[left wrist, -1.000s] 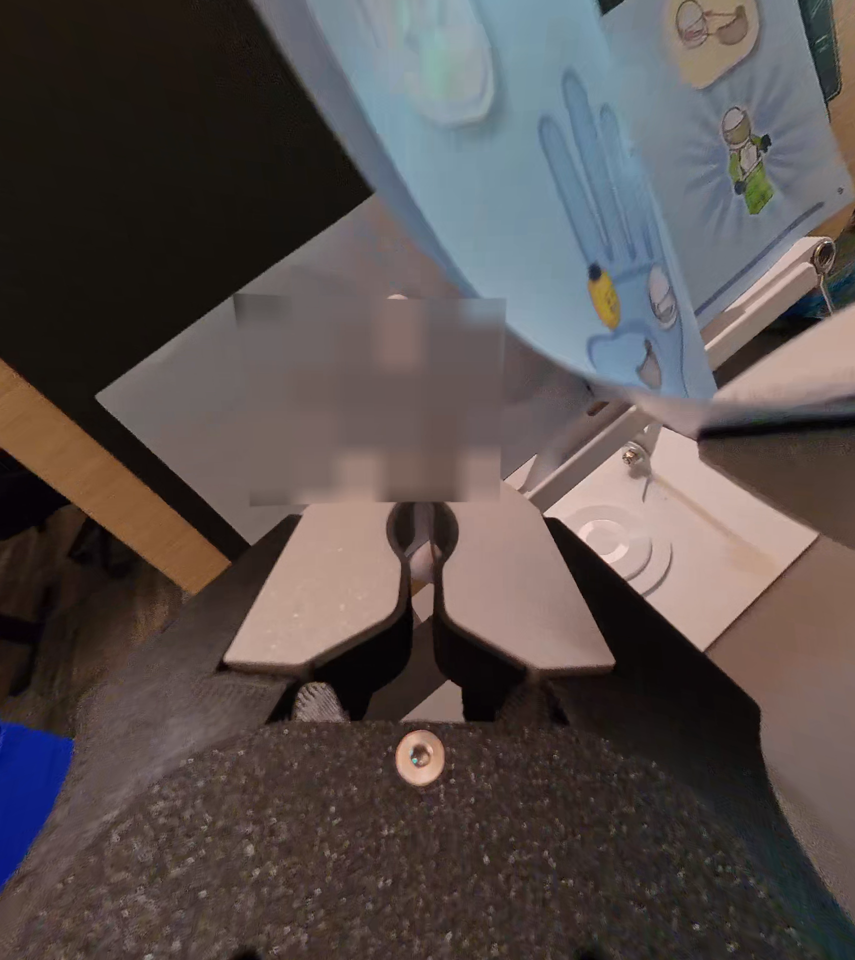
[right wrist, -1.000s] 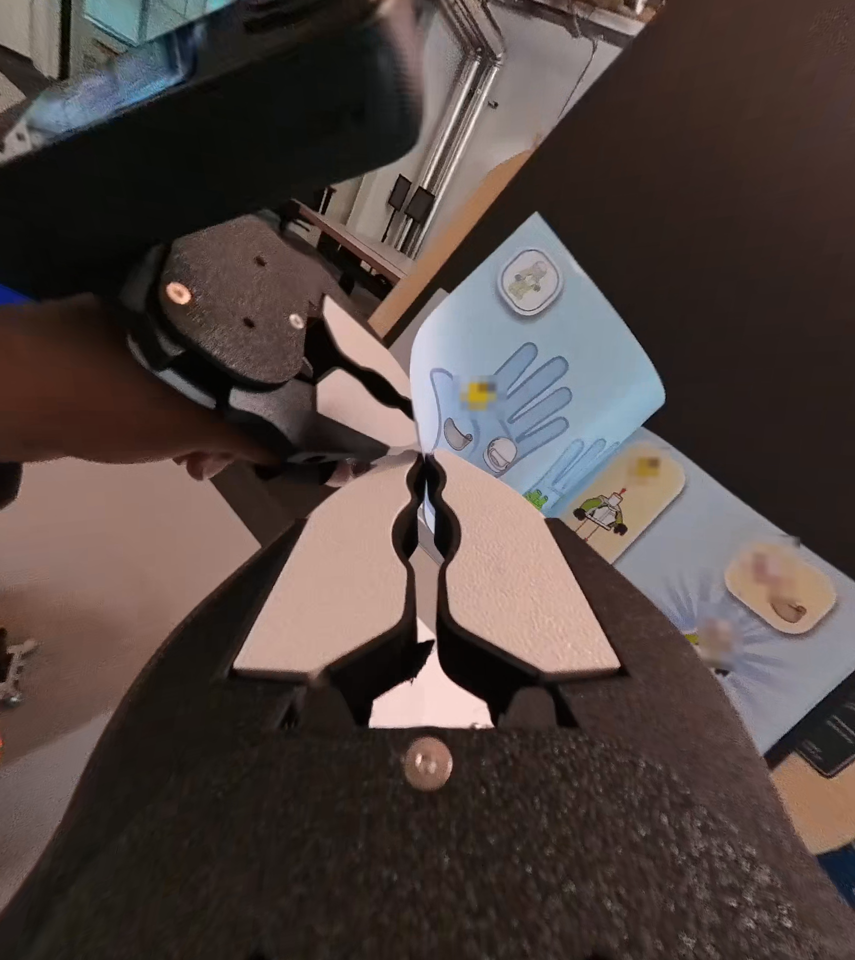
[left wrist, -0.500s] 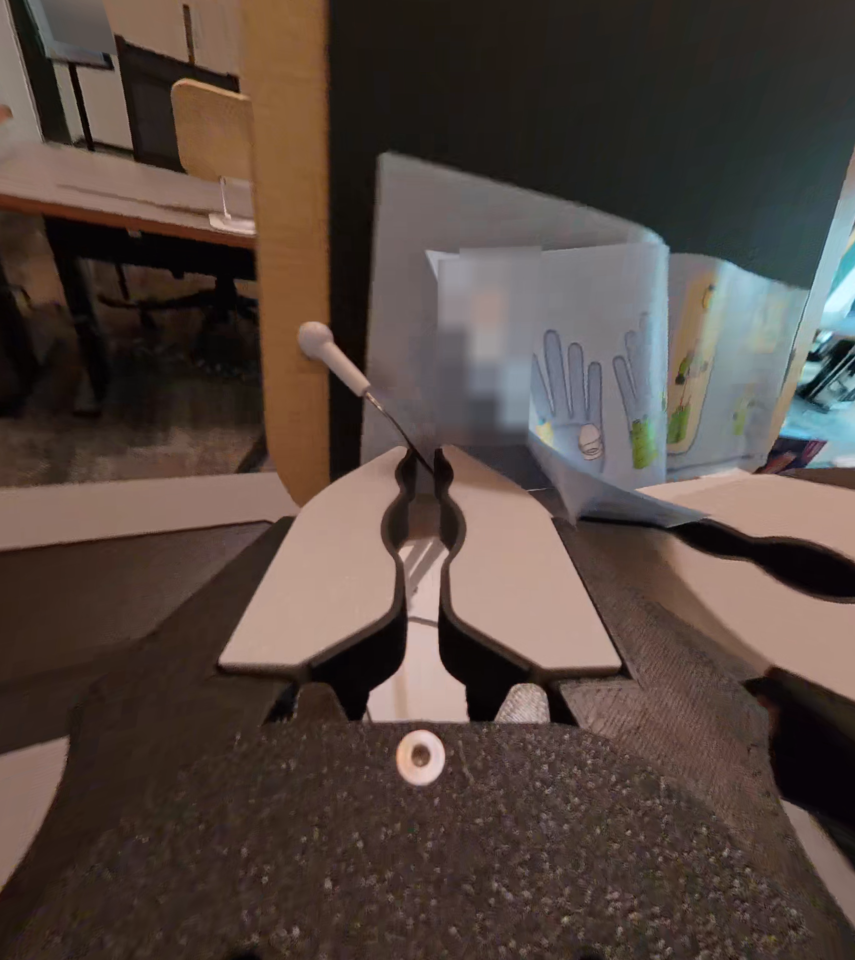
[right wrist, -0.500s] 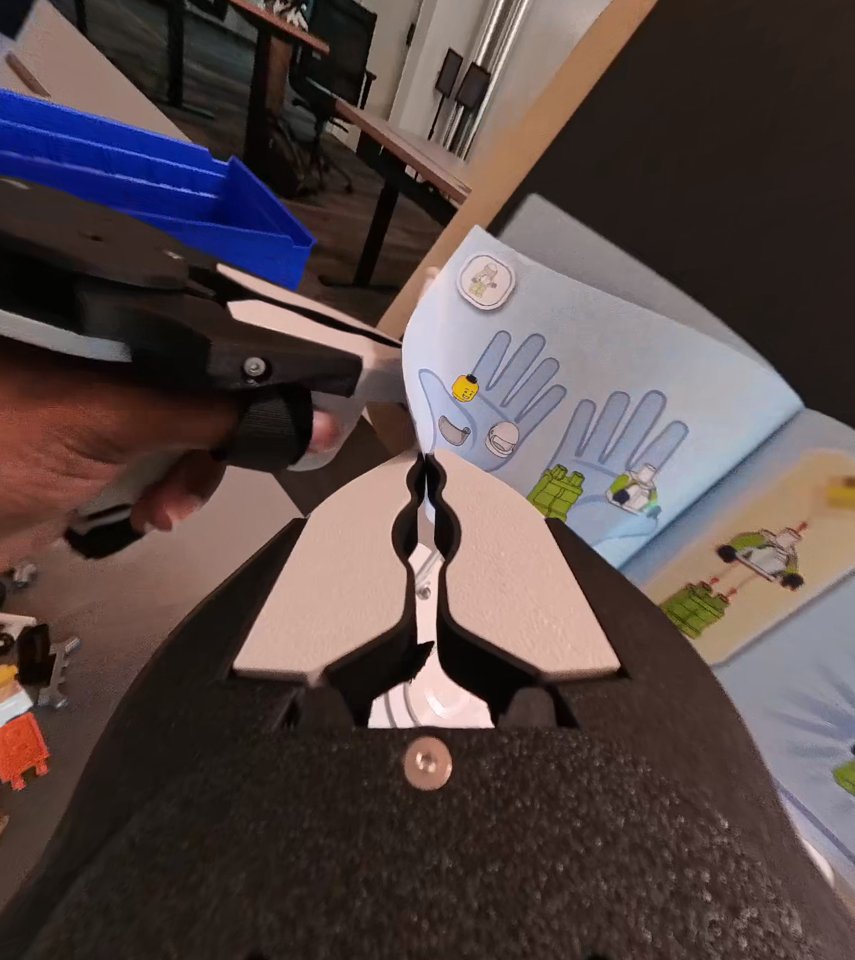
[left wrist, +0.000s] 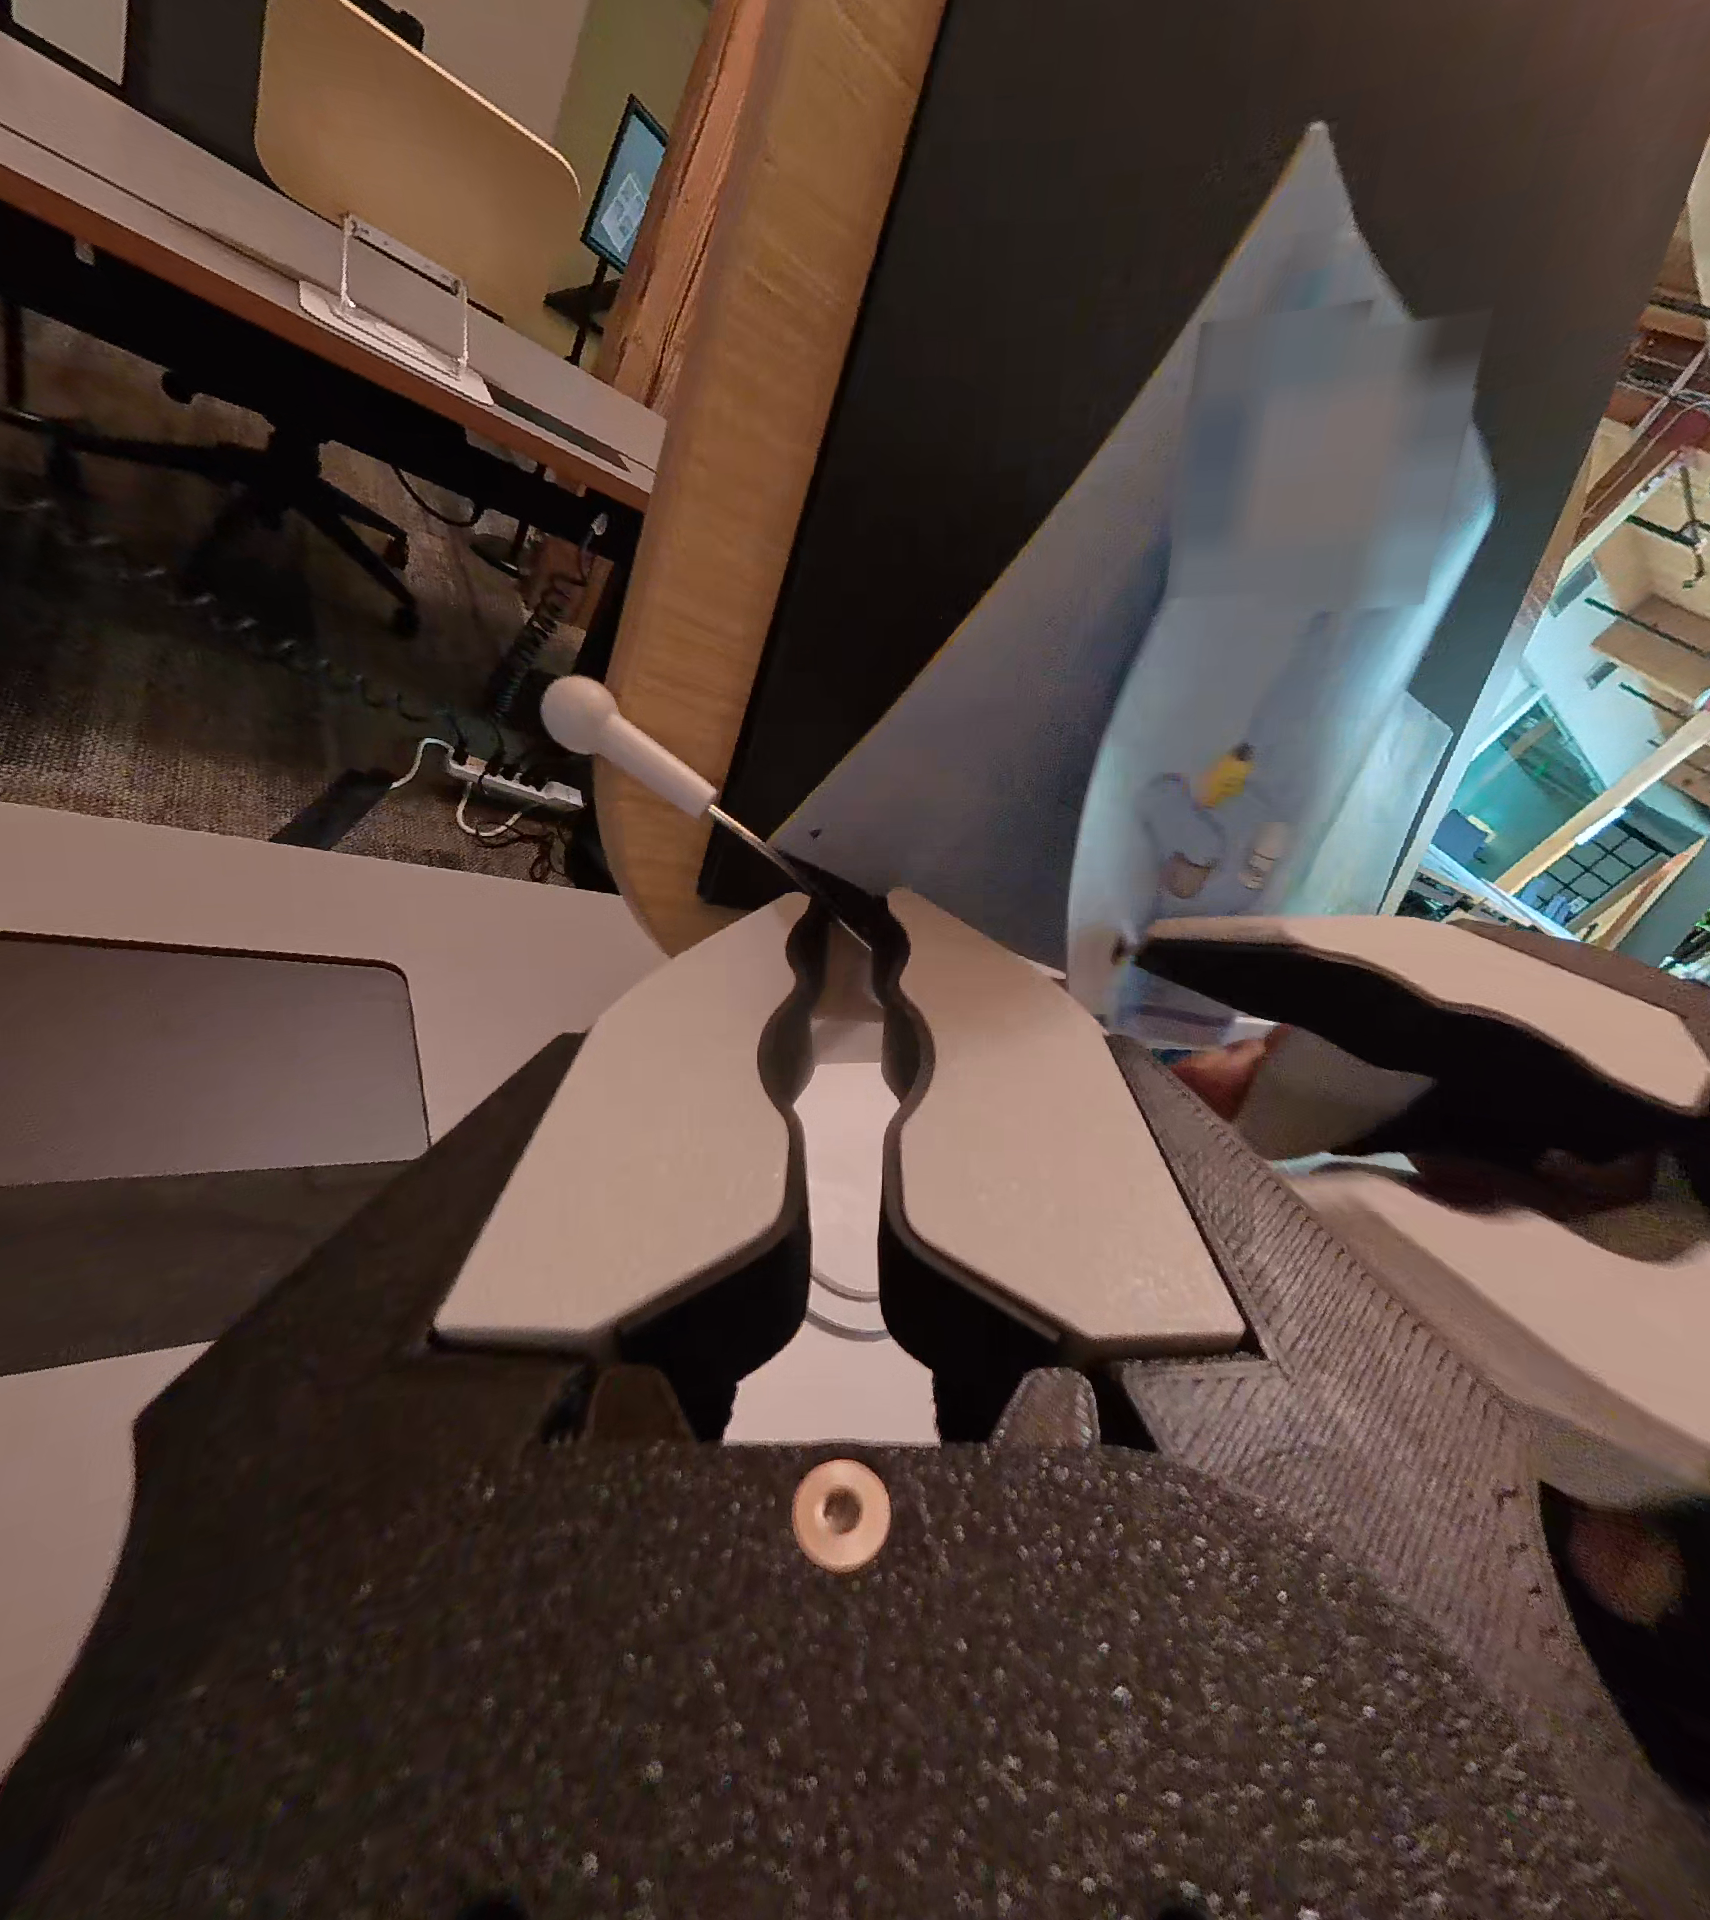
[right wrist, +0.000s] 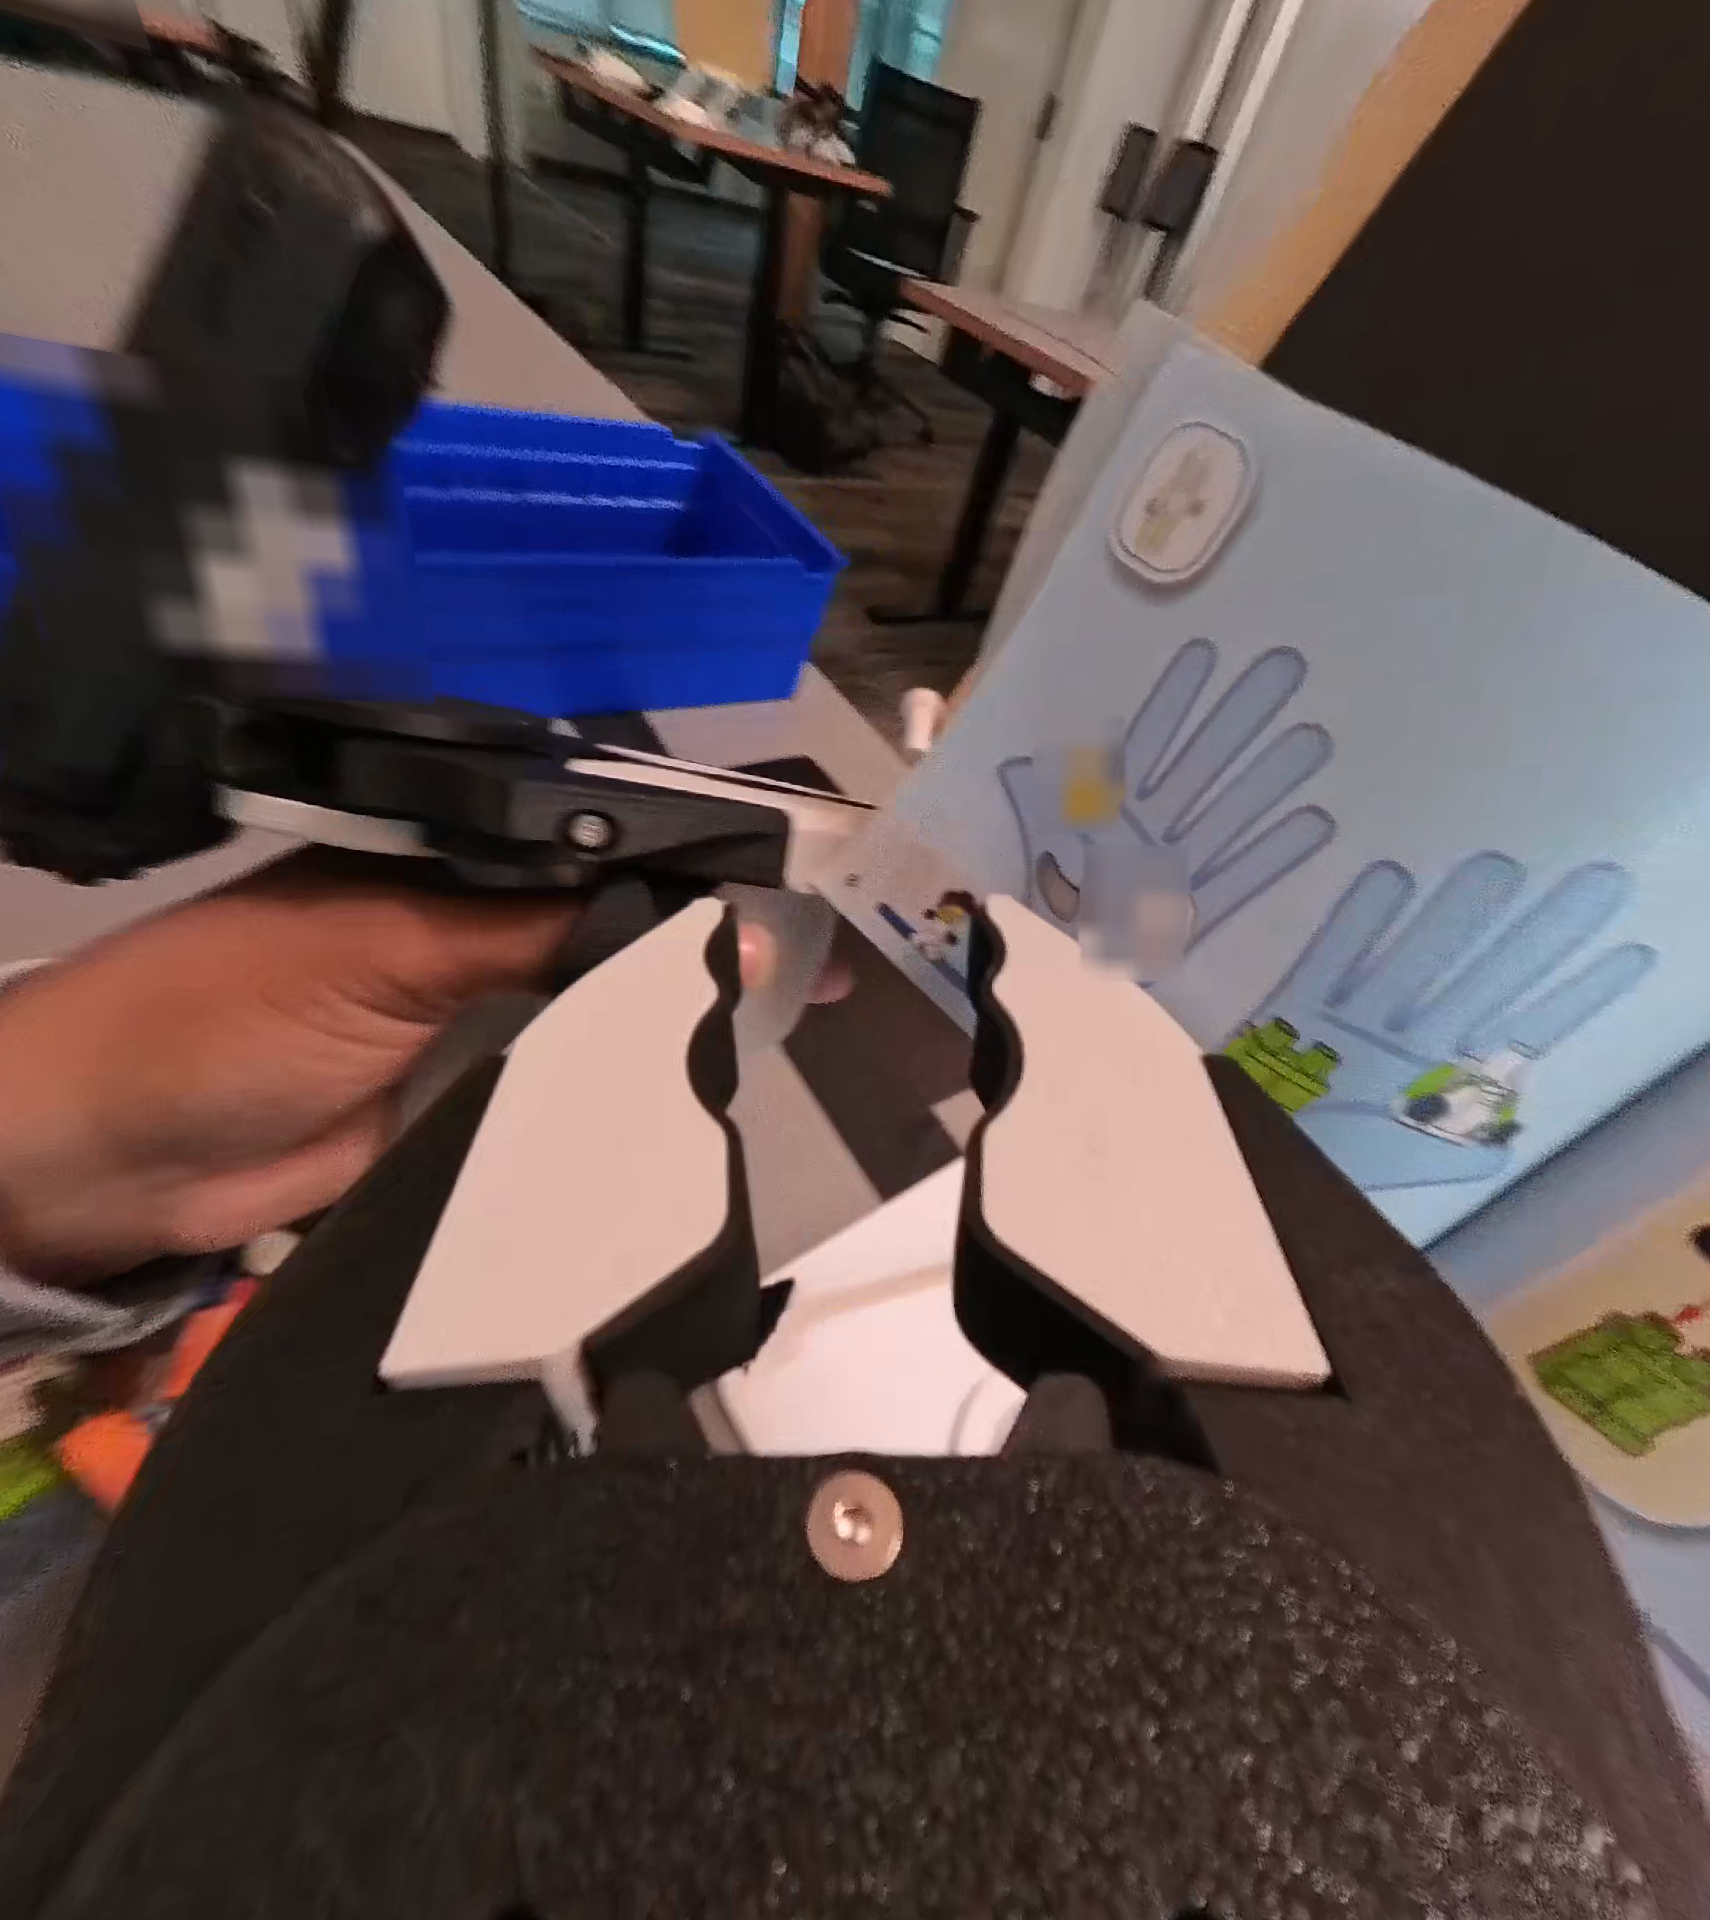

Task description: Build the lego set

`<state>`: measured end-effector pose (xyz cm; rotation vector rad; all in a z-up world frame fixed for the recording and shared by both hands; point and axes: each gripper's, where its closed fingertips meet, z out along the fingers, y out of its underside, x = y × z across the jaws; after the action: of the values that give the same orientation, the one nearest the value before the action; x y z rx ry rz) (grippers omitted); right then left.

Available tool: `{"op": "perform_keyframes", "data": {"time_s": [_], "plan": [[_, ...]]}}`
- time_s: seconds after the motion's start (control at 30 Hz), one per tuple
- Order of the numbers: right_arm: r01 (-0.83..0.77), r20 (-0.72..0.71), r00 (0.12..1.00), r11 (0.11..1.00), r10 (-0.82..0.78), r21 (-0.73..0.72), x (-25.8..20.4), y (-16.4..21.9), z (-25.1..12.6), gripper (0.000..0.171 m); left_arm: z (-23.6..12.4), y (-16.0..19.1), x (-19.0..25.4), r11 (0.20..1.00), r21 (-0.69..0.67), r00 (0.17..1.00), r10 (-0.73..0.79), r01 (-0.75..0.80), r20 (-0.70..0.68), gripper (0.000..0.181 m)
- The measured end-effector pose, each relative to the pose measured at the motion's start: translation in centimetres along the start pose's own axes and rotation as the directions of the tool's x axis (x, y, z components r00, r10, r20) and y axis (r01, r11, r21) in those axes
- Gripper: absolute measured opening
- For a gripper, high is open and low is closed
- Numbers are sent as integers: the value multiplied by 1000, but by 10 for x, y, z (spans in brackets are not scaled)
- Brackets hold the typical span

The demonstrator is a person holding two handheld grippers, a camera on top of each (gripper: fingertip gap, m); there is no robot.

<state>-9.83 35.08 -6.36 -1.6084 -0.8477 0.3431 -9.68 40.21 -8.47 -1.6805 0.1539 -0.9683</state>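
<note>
Since half a second ago the right gripper point(right wrist: 856, 914) has spread its jaws and let go of the blue instruction booklet point(right wrist: 1350, 831), which stands curled at the table's far edge against the dark panel. Only the left gripper point(right wrist: 830, 831), jaws nearly closed, pinches the page's lower corner. That thin hold could slip or crease the page, flopping it shut; loose bricks point(right wrist: 103, 1455) lie at the near-left.

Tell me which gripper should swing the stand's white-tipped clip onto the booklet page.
Left. The left gripper appears closed on the thin wire of the clip, right beside the page. The right gripper is open at the page's lower edge, gripping nothing.
</note>
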Motion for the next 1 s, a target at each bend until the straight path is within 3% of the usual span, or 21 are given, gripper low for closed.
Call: {"op": "perform_keyframes", "data": {"time_s": [0.13,0.3,0.47,0.53,0.67,0.87,1.0], "plan": [[-124,213,970,992,116,23,-21,-12,-19,60,0,0,0,1000,-1,1000,5,-5,4,8],[-134,308,945,989,110,57,-9,-24,-64,51,-1,1,0,1000,-15,1000,20,-20,-2,8],[-85,218,973,996,76,33,58,-12,-92,24,0,0,1,1000,-20,1000,17,-18,-6,8],[-47,151,987,997,55,-57,82,8,-86,18,0,1,1,1000,-23,1000,18,-18,-8,8],[119,72,991,981,-109,-150,85,20,-58,16,1,1,0,999,-21,1000,27,-28,-7,8],[372,-101,899,865,-426,-338,93,17,-25,18,0,1,0,1000,-9,1000,29,-29,-4,9],[400,-207,812,779,-546,-483,101,19,-19,14,1,0,-1,1000,16,1000,8,-8,-7,8]]}}
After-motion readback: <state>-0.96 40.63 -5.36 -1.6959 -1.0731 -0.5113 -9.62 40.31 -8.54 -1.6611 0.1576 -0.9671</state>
